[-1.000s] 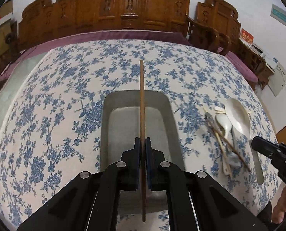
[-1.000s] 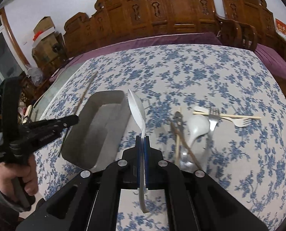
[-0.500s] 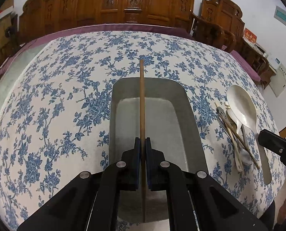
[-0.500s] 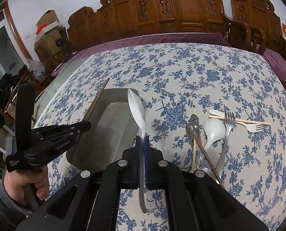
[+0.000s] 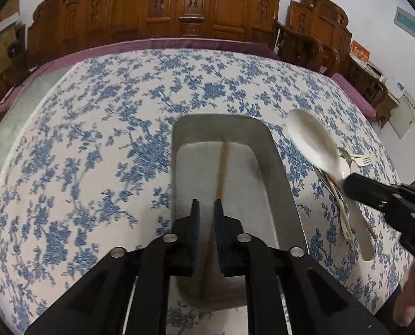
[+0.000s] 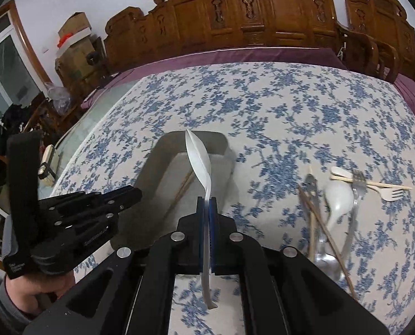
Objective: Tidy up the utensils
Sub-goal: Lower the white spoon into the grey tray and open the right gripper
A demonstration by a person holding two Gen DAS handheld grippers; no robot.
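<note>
Blue-flowered white cloth (image 5: 101,145) covers the table in both views, and we list the items on it from left to right.

Left wrist view: at lower centre we note the left gripper (image 5: 206,209), whose jaws have just been opening and now stand slightly apart. The brown chopstick (image 5: 223,167) runs through the gap between them, touching neither pad that we can see, and lies slanted in the grey metal tray (image 5: 280,167) at centre frame. Right of the tray we see the white spoon (image 5: 313,142), its bowl above the tray's right rim and its handle clamped in the right gripper, which enters from the right edge. Behind the spoon, partly hidden, a heap of cutlery rests on the cloth.

Right wrist view: at lower left a hand (image 6: 37,287) in a grey sleeve holds the left gripper, which points toward the tray's near left side. At centre, the right gripper (image 6: 206,203) has its jaws pressed together on the white spoon's handle; the bowl stands on edge over the tray, above the chopstick lying inside. At right of frame, well apart from the tray, we record the heap (image 6: 338,209): a small white soup spoon, a metal fork, a pale plastic fork, loose chopsticks and metal pieces we cannot identify. Carved wooden chairs (image 6: 263,14) line the top.
</note>
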